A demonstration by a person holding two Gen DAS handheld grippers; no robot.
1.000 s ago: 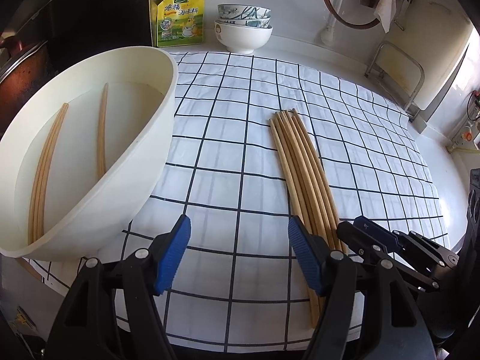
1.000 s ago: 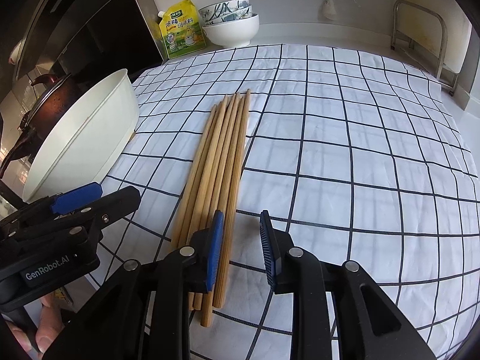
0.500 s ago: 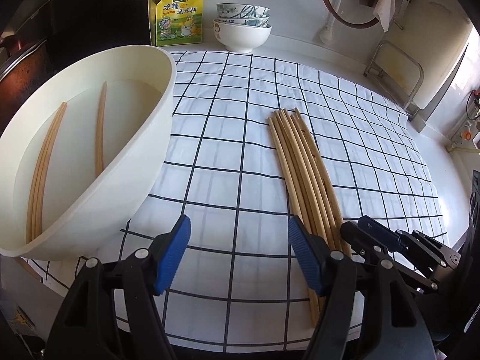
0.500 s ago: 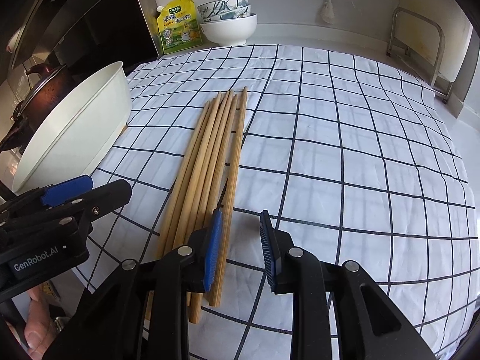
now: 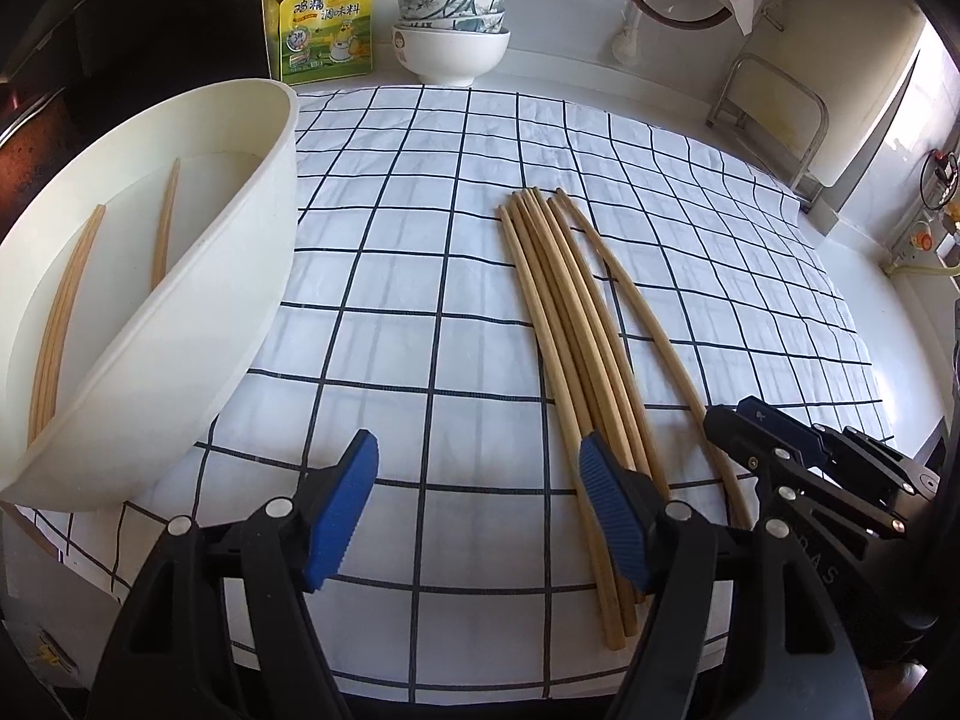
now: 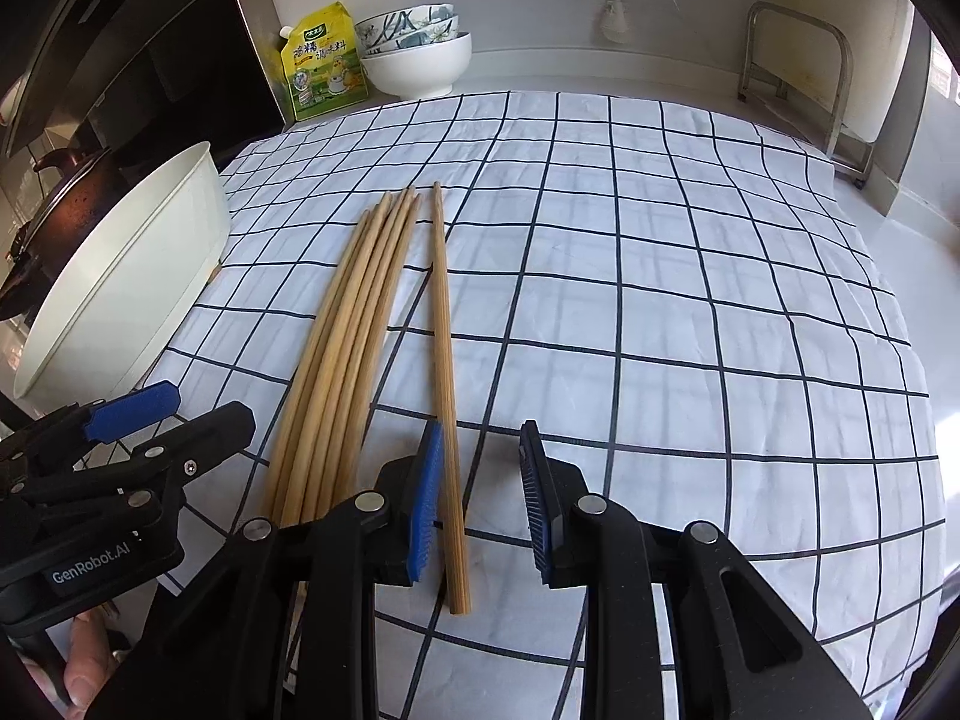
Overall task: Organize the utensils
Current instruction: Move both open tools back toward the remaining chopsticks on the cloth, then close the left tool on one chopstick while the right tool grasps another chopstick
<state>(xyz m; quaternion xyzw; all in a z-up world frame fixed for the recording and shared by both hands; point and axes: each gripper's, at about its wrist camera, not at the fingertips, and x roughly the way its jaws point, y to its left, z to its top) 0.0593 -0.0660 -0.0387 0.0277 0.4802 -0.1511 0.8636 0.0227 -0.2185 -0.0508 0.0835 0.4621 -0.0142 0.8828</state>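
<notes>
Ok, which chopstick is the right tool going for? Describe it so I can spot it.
Look at the checked cloth, then the bundle of chopsticks lying near the white basin. The single chopstick lies just to the right of that bundle, apart from it, its near end between the open jaws of the right tool.

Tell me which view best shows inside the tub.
Left wrist: it looks into the tub, showing chopsticks lying inside. Right wrist sees only the tub's outer wall, contents hidden.

Near ends of bundled chopsticks (image 6: 336, 372) hidden behind right gripper (image 6: 480, 504) fingers, dark pot (image 6: 54, 222) cut by left edge, pouch (image 5: 321, 24) print too small to read.
</notes>
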